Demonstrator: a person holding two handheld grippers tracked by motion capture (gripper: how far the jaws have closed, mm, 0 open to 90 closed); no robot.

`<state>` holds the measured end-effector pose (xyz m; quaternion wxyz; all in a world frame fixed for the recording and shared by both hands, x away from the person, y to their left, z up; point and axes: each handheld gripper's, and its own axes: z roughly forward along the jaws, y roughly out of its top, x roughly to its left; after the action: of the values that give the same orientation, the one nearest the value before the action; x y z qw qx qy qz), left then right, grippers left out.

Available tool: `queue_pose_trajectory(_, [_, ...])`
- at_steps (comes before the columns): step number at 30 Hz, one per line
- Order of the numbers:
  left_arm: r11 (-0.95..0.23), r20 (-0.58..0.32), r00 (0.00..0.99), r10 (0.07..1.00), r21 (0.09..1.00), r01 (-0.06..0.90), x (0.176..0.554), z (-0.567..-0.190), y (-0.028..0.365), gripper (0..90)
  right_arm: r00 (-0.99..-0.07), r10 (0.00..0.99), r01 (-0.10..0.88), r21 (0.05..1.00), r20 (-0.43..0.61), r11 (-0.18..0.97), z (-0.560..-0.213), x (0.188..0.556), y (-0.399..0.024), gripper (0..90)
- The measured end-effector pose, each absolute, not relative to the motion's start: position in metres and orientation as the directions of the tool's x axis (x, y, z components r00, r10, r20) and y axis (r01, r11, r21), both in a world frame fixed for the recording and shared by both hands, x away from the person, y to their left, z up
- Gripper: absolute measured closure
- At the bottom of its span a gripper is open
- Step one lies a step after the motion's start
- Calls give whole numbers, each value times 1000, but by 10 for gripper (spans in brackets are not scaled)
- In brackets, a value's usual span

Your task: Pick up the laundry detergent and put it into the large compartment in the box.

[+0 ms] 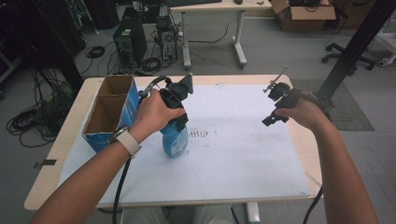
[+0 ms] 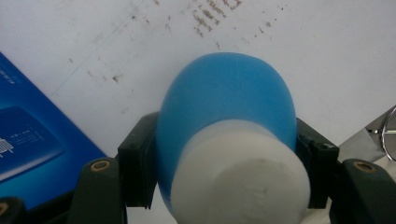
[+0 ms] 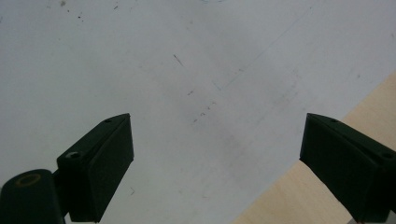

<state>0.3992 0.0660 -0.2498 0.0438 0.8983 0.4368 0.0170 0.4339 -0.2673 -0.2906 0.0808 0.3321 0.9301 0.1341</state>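
Beside the blue box [image 1: 112,109], the left hand-held gripper [image 1: 180,119] pinches a blue bottle [image 2: 224,107]; the right hand-held gripper [image 3: 215,163] — jaws spread — holds nothing.

The bottle [image 2: 224,116] looks like smooth matt blue plastic with a white cap [image 2: 240,179]. The box [image 1: 112,109] is brown cardboard with glossy blue outside. The table [image 1: 299,140] edge is pale wood under a scuffed white sheet [image 1: 233,158].

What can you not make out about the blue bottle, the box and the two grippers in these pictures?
- Blue plastic bottle with a white cap: label print too small, high view; neck hidden by the left gripper.
- Blue open-topped cardboard box: its floor, hidden by its walls; cut off in the left gripper view.
- Right gripper: body partly covered by the hand.
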Motion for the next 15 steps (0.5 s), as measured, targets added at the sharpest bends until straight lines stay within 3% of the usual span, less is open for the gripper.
queue_pose_trajectory(15, [-590,-31,596,802,112,800,397,-214,78,371,-771,634,590,303,-63,748,-290,434,-264,97])
